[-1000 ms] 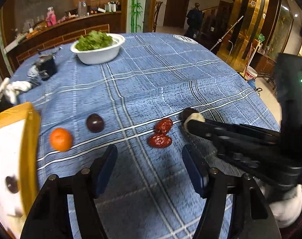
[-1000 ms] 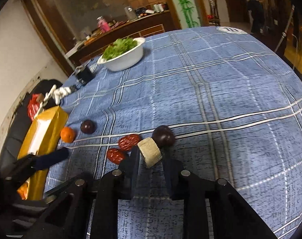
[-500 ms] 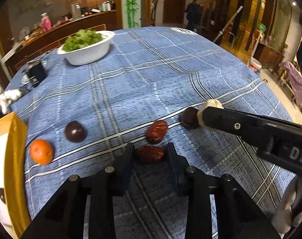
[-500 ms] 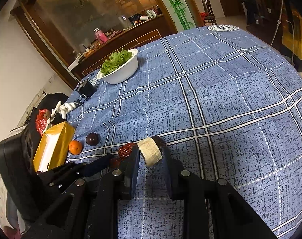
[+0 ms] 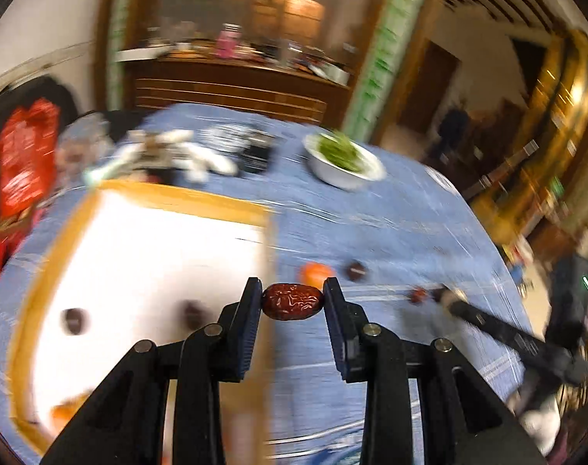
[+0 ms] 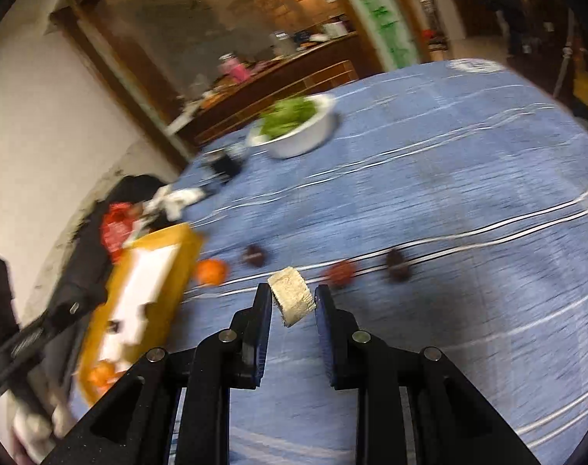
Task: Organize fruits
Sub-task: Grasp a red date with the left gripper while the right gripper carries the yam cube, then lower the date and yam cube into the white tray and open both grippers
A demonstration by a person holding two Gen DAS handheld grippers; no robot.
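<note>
**Jujube pinched above the tray's edge**

Jujube (image 5: pixel 292 301), dark red, wrinkled and glossy, lies lengthwise between the left gripper's (image 5: pixel 292 302) fingers, which are closed on its two ends, over the yellow-rimmed white tray (image 5: pixel 185 201). The right gripper (image 6: pixel 292 302) clamps a pale, rough cylindrical piece (image 6: pixel 292 300) (tilted) above the blue checked worktop (image 6: pixel 449 193). An orange (image 6: pixel 211 271) sits just beside the tray.

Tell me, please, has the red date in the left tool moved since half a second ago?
Yes. The red date, clamped in the left tool, has been lifted off the blue cloth and carried left to the yellow-rimmed tray.
</note>
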